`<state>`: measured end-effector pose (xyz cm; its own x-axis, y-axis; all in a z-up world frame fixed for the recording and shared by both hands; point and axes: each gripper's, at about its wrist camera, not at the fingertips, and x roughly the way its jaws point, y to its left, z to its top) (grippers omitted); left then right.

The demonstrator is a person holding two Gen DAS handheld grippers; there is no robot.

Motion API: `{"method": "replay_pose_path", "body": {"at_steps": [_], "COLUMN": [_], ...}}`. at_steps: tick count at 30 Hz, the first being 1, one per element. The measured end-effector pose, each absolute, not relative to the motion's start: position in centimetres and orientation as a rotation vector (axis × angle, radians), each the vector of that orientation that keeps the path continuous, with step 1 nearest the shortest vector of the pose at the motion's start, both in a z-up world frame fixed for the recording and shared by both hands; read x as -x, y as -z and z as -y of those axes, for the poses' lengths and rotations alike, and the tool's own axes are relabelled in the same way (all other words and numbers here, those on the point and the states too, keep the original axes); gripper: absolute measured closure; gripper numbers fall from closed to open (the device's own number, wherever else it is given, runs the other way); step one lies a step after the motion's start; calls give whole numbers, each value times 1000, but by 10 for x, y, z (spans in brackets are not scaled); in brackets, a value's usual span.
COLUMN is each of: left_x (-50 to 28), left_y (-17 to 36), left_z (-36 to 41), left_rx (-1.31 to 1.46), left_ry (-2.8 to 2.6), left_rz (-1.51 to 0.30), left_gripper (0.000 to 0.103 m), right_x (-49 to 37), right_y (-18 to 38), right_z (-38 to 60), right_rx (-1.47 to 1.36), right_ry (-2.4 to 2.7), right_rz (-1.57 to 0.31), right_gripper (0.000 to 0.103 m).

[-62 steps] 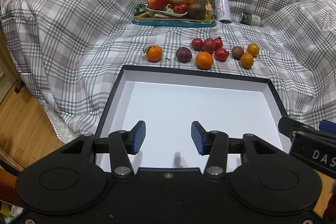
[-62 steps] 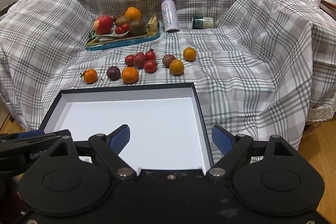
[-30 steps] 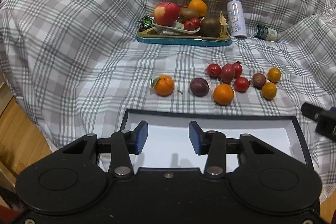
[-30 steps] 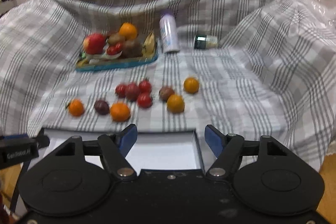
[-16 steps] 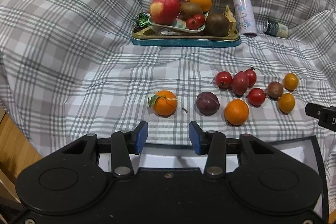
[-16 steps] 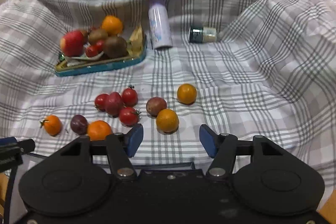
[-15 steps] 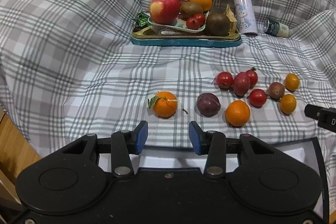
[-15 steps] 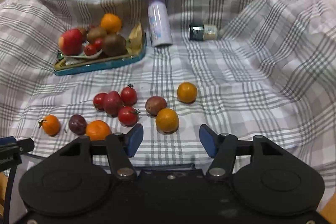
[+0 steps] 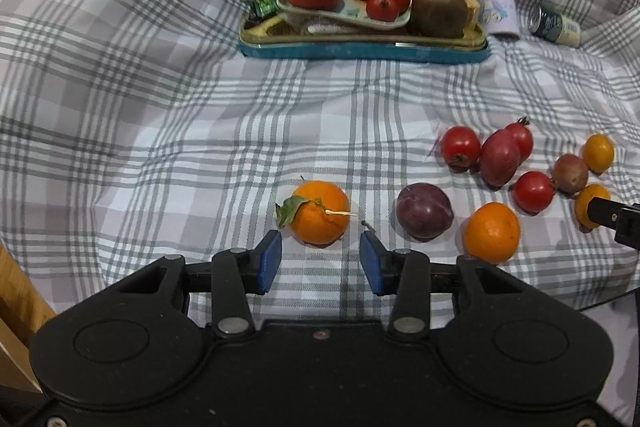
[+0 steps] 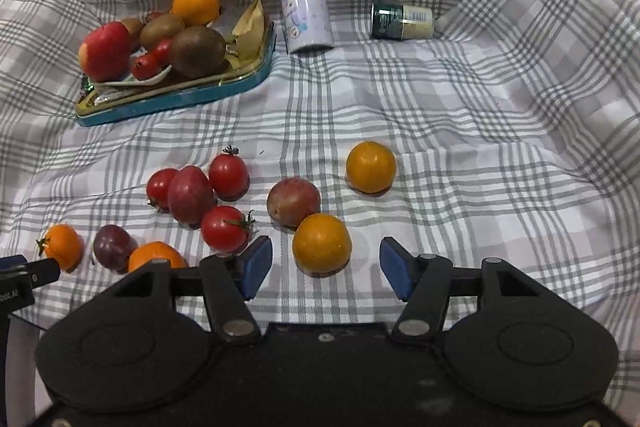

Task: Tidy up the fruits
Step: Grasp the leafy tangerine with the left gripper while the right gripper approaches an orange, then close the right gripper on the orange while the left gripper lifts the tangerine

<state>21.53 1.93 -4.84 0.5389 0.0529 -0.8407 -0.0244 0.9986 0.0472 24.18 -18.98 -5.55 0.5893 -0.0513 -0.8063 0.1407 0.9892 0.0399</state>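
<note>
Now left hand-held gripper point(image 9: 320, 263) tilted down, spread before leafy orange point(image 9: 319, 211), right hand-held gripper point(image 10: 325, 269) likewise, spread, empty

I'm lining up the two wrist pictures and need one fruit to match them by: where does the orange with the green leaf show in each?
Left wrist view: the leafy orange lies low in the middle, just ahead of the open jaws of the left gripper.
Right wrist view: it sits at the far left edge, left of the dark plum.
Shared landmark: the blue-rimmed tray of fruit at the back.
</note>
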Motion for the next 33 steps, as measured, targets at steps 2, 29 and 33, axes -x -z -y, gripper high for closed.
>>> {"method": "replay_pose_path", "body": {"at_steps": [2,29,33], "left_x": [-220,-258,-259], "left_y": [52,76,76], "left_z": [-21,-30,-30], "left_rx": [-25,20,19], "left_ry": [-46,-62,-55], "left_rz": [-1017,-1051,-1037], "left_gripper": [52,52,55], "right_x": [-245,-268,-267], "right_y": [60,90,90], "right_z": [189,188,186], "right_rx": [-104,-86,-70], "right_ry": [110,141,153], "right_rz": [-945,-996,-986], "right_gripper": [40,40,50]}}
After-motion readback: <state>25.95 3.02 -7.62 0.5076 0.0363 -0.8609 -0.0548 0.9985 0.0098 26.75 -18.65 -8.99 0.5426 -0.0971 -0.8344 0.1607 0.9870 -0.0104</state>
